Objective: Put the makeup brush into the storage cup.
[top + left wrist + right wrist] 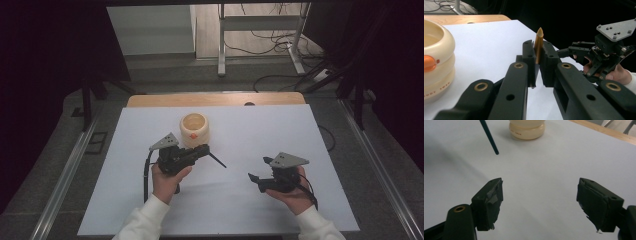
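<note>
- Right now my left gripper (202,151) is clamped on a thin dark pen (217,160), just in front of the cream holder (194,128); its golden end (539,42) pokes up between my jaws.
- My right gripper (261,170) is spread wide and grips nothing, well to the right of the holder, above the white surface (280,125).
- From there, the pen's dark tip (496,152) hangs near the holder's base (527,132).

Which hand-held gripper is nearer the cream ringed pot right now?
Left. The left hand-held gripper, shut on a thin dark stick, sits just in front of the cream ringed pot; the right hand-held gripper is open, well off to its right.
</note>
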`<control>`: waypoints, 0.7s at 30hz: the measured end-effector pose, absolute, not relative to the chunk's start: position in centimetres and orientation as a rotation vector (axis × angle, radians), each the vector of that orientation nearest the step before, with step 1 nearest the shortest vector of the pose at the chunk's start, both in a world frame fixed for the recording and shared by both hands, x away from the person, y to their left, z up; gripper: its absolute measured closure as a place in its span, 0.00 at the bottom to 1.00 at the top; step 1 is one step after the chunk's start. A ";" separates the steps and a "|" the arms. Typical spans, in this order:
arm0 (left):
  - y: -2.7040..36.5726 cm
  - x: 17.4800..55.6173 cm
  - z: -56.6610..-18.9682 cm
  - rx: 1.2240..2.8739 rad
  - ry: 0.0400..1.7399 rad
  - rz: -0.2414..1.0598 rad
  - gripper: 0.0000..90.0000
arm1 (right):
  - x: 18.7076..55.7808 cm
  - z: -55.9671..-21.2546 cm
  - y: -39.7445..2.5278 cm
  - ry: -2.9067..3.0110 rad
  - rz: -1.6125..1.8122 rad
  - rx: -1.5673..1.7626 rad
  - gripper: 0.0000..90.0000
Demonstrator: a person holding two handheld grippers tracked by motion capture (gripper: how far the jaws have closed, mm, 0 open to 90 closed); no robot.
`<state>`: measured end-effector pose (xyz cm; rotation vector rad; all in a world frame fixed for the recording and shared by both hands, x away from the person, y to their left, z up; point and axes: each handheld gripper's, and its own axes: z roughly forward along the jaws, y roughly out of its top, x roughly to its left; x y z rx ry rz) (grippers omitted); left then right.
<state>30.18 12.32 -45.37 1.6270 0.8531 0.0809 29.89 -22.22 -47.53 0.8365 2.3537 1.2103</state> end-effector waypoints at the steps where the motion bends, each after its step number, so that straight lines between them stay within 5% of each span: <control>1: 12.4 30.2 -45.4 1.628 0.854 0.081 0.93 | 29.9 -47.5 -22.4 2.352 1.209 0.843 0.23; 21: 13.4 30.1 -45.3 1.622 0.868 0.094 0.93 | 29.7 -48.2 -23.8 2.350 1.199 0.900 0.22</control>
